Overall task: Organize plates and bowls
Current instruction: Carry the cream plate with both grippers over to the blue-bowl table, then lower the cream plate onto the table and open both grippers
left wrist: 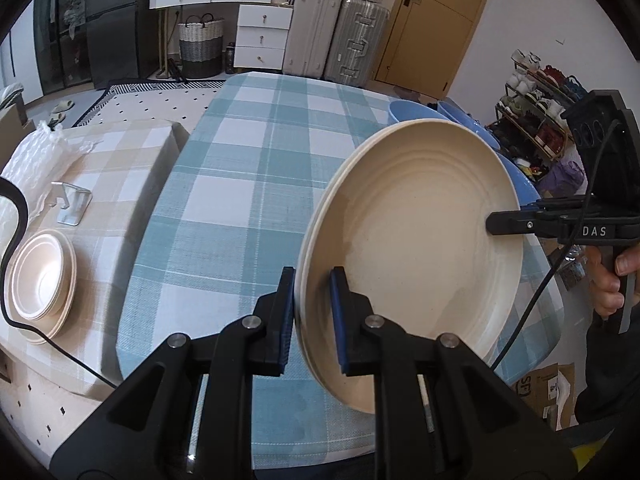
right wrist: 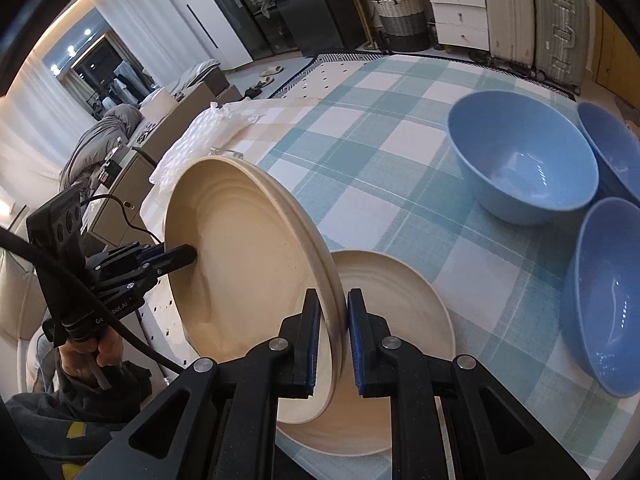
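Observation:
Two stacked cream plates (left wrist: pixel 416 248) (right wrist: pixel 248 264) are held on edge above the checked table (left wrist: pixel 248 184). My left gripper (left wrist: pixel 313 320) is shut on their near rim. My right gripper (right wrist: pixel 334 344) is shut on the opposite rim; it also shows in the left wrist view (left wrist: pixel 496 224). Another cream plate (right wrist: pixel 400 312) lies flat on the table under them. Three blue bowls (right wrist: pixel 520 164) (right wrist: pixel 612 144) (right wrist: pixel 604 292) stand at the right. A cream bowl stack (left wrist: pixel 40 280) sits on the low side table at the left.
A metal phone stand (left wrist: pixel 72 204) and bubble wrap (left wrist: pixel 36 160) lie on the beige side table (left wrist: pixel 132 184). A black cable (left wrist: pixel 12 248) runs over it. Suitcases (left wrist: pixel 336 36), drawers and a basket stand behind; a shoe rack (left wrist: pixel 536 108) is at the right.

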Available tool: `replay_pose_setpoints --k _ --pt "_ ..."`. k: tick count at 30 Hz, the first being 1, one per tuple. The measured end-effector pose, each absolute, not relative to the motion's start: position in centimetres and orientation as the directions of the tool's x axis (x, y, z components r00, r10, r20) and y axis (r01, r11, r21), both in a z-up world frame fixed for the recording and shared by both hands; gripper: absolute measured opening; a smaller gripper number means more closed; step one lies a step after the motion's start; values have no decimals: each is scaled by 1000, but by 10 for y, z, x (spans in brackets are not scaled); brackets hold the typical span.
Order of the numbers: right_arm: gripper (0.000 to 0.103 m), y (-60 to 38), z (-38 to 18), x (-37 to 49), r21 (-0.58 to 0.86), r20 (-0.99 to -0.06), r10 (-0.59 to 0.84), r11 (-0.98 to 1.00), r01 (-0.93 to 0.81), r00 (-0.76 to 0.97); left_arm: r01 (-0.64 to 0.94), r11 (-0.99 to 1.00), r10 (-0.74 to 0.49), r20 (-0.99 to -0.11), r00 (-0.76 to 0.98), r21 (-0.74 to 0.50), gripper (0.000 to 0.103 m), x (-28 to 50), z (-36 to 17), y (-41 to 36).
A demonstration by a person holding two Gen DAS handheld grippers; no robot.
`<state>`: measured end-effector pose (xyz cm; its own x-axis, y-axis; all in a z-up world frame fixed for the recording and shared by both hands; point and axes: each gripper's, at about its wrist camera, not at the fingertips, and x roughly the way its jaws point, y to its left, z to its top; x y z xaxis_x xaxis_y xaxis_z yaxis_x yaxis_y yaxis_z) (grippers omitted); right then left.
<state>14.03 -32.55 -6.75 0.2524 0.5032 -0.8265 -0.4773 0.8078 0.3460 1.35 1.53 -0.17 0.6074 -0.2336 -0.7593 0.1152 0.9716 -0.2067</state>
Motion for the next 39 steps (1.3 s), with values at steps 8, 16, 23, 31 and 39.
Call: replay_pose_setpoints --k 8,16,23,31,39 --pt "14 -370 -91 136 358 -845 469 853 -379 258 200 961 -272 -798 538 -192 14 45 -24 -32" --pt "14 -388 -122 138 366 -868 446 872 -325 219 238 958 -261 -830 492 -161 14 64 -49 -58" --pt "14 -378 -136 139 319 -889 403 886 -337 218 227 959 -260 -851 456 -171 15 76 -70 -54" --pt "14 -362 -134 135 191 -909 312 902 -388 278 209 970 -213 -855 473 -125 14 76 -76 -52" --pt "19 -372 -127 130 176 -898 302 913 -368 321 181 973 -214 -841 497 -141 40 73 -72 -40"
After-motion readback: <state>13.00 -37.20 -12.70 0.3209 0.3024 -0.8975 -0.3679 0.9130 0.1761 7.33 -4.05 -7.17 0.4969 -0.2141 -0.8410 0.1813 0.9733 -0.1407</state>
